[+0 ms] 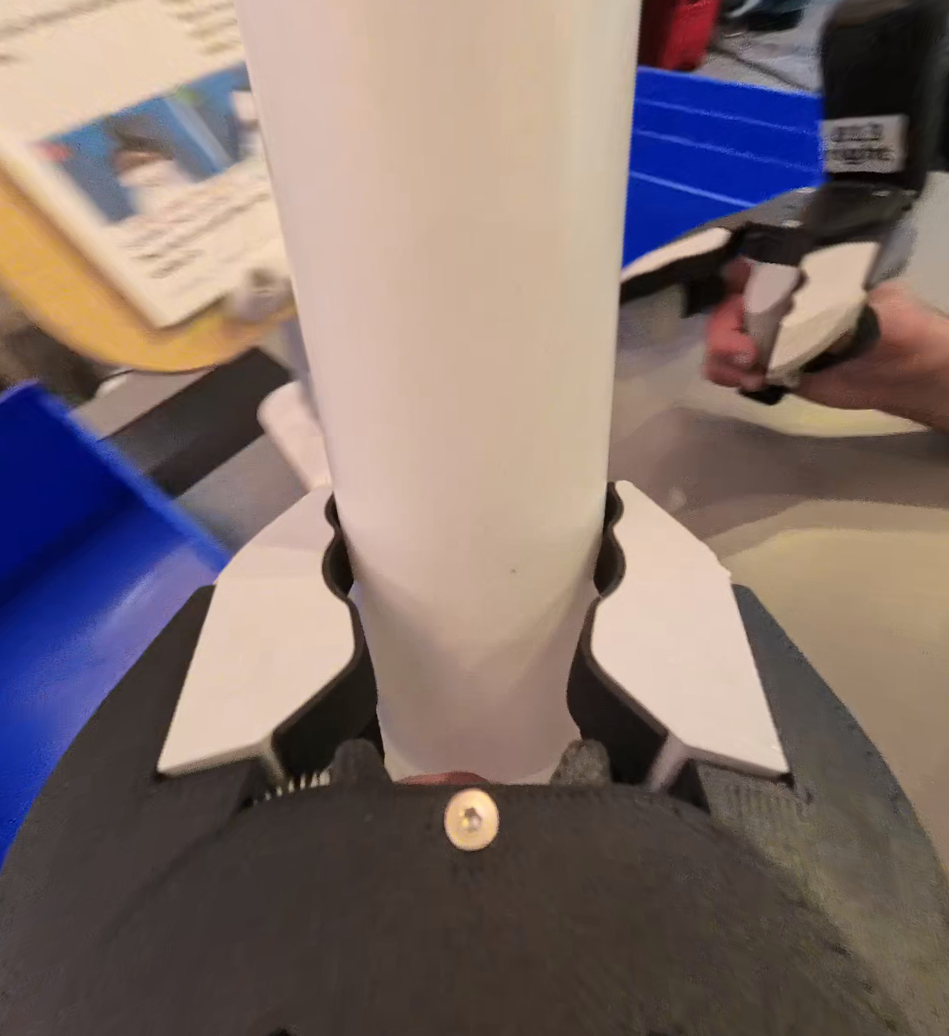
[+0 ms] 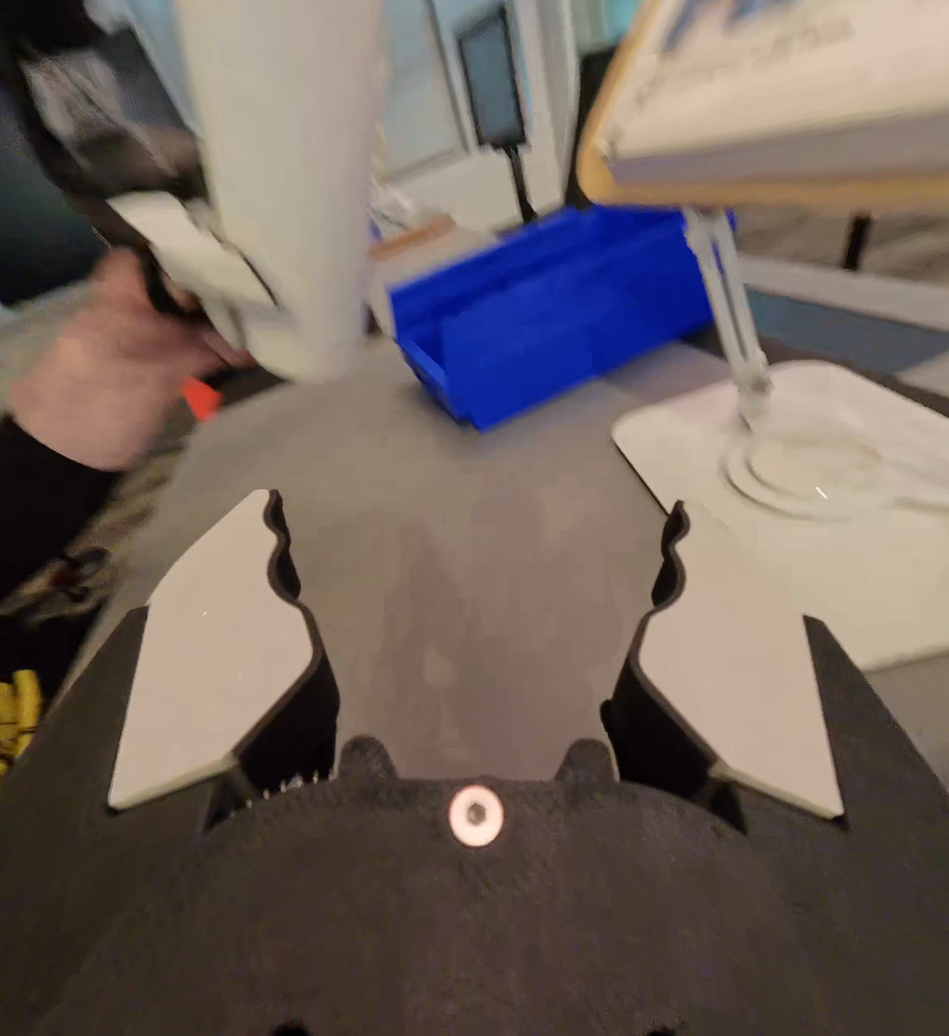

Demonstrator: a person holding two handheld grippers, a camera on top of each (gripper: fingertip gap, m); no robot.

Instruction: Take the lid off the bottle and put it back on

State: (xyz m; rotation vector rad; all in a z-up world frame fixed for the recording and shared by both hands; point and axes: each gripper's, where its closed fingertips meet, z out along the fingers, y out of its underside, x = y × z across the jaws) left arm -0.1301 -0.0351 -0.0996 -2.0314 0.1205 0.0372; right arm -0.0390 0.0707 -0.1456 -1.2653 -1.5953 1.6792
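Left gripper point(image 1: 475, 538) is clamping a tall white bottle point(image 1: 450, 280), both fingers point(image 1: 270, 633) pressing against its lower body, jaws closed on it from both sides. Bottle is running straight up out of the top of the left wrist view, so its top end and any lid are not showing; cannot tell whether the lid is on. In the right wrist view the same bottle point(image 2: 287, 185) is showing blurred at upper left, held near the far left part of the grey table point(image 2: 461, 504); whether its base is touching the table is not clear.

Right gripper point(image 2: 475, 560) is hovering over the middle of the table with jaws wide apart and nothing between them, only bare surface showing in the gap. In the left wrist view it point(image 1: 752, 280) is sitting well to the right of the bottle, a hand point(image 1: 876, 359) wrapping its grip.

Blue bin point(image 2: 545, 314) is sitting at the far edge of the table. White stand base point(image 2: 797, 504) is resting toward the right edge, its arm carrying a tilted board with a printed sheet point(image 2: 797, 112). Another blue bin point(image 1: 57, 560) is sitting at the left in the left wrist view.
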